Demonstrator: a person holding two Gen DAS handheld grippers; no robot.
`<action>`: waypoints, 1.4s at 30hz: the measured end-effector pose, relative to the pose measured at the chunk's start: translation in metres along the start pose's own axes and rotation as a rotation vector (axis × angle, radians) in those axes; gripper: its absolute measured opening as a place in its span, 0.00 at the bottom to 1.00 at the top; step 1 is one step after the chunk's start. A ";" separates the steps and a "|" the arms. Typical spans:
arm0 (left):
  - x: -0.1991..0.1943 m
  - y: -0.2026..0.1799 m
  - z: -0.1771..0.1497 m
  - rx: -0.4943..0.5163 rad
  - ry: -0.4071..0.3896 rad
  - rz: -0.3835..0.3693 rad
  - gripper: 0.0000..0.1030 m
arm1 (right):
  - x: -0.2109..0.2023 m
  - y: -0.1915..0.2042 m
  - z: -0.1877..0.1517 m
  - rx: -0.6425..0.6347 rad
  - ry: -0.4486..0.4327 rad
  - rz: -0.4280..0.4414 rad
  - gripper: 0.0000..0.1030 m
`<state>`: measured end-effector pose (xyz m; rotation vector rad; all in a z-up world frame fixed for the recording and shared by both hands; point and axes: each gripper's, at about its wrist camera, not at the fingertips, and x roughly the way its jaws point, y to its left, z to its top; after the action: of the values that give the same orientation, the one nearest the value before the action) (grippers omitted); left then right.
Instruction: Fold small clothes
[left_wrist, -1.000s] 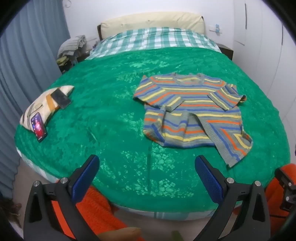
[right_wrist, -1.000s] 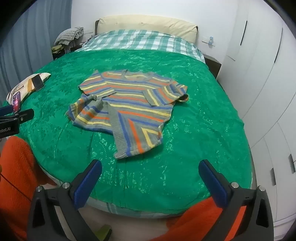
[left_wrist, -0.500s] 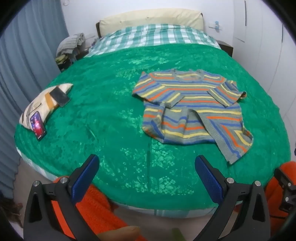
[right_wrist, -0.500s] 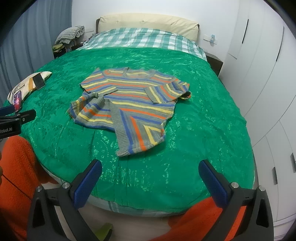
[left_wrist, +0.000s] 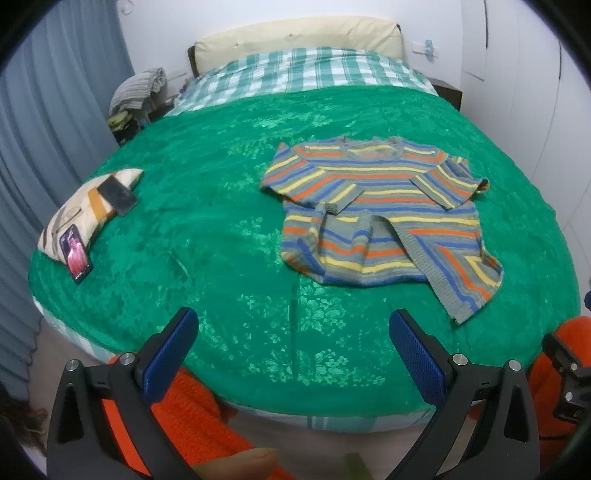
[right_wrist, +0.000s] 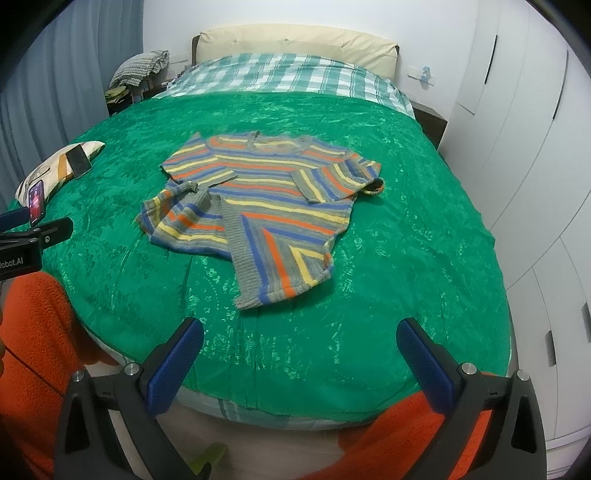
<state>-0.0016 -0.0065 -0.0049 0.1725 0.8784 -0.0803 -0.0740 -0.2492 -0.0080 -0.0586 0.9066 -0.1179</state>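
Green brocade bedspread covers the bed, and both wrist views have crept slightly forward and downward over the last second, so the garment now sits a little lower and larger in each frame. Nothing on the bed has itself moved.

At far left, a small patterned pillow carries two phones: a dark one lying on its far end and a lit one propped at its near end. To their right, near the middle of the bed, lies the striped knit sweater, neck toward the headboard. Both sleeves are already folded inward across the chest, and the lower hem is rumpled, with one corner flap trailing toward the near right edge.

The left gripper hangs above the near edge of the bed with its blue-padded jaws spread wide and nothing between them, well apart from the sweater. The right gripper is likewise wide apart and empty, also short of the cloth; the trailing flap is the nearest part to it.

Judged from this layout, the fold is partly done: sleeves are in, the body is not yet doubled. The slow approach suggests both claws are heading for the hem, which probably needs flattening before it is lifted toward the collar.
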 end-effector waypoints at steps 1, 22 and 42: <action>0.000 0.000 0.000 0.000 0.001 0.000 1.00 | 0.000 0.000 0.000 -0.001 0.001 0.000 1.00; 0.005 0.003 -0.002 -0.005 0.029 -0.007 1.00 | 0.003 0.002 -0.002 0.000 0.008 0.006 1.00; 0.008 0.024 -0.010 -0.080 0.043 -0.006 1.00 | 0.146 -0.021 -0.005 0.425 0.231 0.491 1.00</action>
<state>-0.0010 0.0190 -0.0142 0.0974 0.9240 -0.0471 0.0098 -0.2881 -0.1227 0.5803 1.0844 0.1452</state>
